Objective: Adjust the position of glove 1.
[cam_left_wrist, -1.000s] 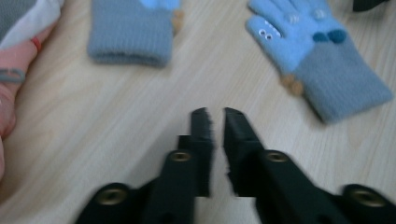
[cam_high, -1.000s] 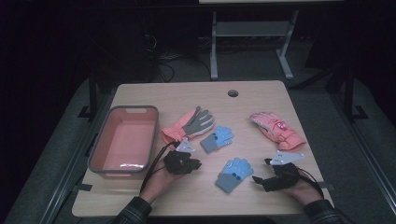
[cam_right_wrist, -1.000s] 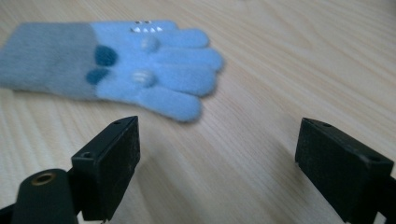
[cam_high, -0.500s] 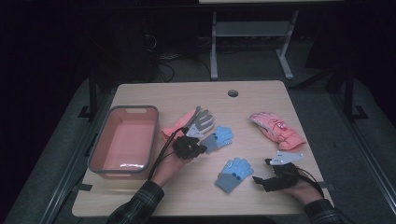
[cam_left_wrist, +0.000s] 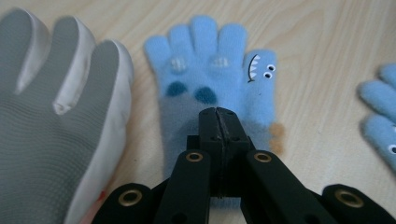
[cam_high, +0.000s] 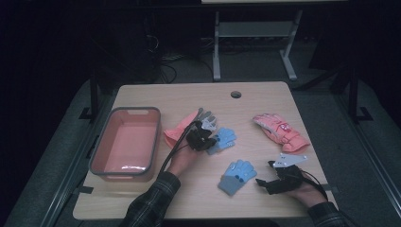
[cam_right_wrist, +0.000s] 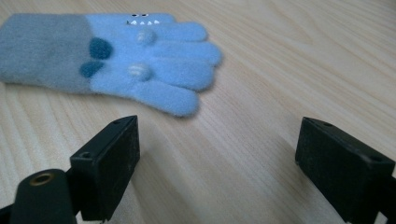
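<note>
The blue glove (cam_left_wrist: 210,70) lies flat mid-surface, palm down and fingertips pointing away, just beside the grey glove (cam_left_wrist: 51,116). The left gripper (cam_left_wrist: 218,114) has its fingers (cam_left_wrist: 208,126) closed tight together, with the tips down on the glove's greyer cuff end. No fold of cloth shows between them, so I can't say whether it has a pinch. I'd guess it went for the cuff because that is the easiest end to lift.

A second blue glove (cam_high: 236,176) lies nearer the person. The right gripper (cam_high: 262,182) rests beside it on the surface (cam_high: 265,99), fingers wide open and holding nothing, seemingly waiting its turn.

A pink glove (cam_high: 279,132) sits well apart to the right, and an empty bin (cam_high: 156,137) stands to the left, probably where the gloves go.

There is no readable writing. The blue gloves carry only a small toothy face and dots, and the pink glove's patch is too small to read.
</note>
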`<move>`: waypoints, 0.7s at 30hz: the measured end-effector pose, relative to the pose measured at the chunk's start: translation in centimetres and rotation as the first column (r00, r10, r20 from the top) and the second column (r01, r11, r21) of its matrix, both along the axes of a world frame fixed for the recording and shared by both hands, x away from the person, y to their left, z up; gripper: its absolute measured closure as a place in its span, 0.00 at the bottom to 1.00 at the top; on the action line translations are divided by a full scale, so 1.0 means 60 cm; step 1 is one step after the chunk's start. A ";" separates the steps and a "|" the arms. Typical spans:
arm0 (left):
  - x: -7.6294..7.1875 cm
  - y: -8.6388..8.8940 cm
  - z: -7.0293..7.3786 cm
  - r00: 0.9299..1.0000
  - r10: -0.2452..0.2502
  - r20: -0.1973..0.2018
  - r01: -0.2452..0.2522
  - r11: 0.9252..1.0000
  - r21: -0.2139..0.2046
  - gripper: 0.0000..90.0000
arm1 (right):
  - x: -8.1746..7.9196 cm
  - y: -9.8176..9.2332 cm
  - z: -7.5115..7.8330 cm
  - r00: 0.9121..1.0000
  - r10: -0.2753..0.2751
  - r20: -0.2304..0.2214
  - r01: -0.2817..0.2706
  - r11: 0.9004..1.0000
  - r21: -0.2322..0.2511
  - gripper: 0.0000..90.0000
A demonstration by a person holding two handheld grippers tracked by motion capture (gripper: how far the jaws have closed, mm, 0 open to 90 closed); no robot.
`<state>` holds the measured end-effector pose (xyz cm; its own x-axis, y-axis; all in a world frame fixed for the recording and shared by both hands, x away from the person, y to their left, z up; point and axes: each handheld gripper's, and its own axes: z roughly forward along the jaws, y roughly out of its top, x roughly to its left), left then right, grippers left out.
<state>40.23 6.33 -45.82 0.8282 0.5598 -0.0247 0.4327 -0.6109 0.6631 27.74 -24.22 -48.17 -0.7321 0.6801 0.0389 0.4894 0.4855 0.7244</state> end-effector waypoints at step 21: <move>-0.098 0.052 0.001 0.998 -0.006 -0.068 0.004 1.000 -0.027 1.00 | 0.001 0.000 0.000 1.000 0.001 0.001 -0.001 1.000 -0.001 0.15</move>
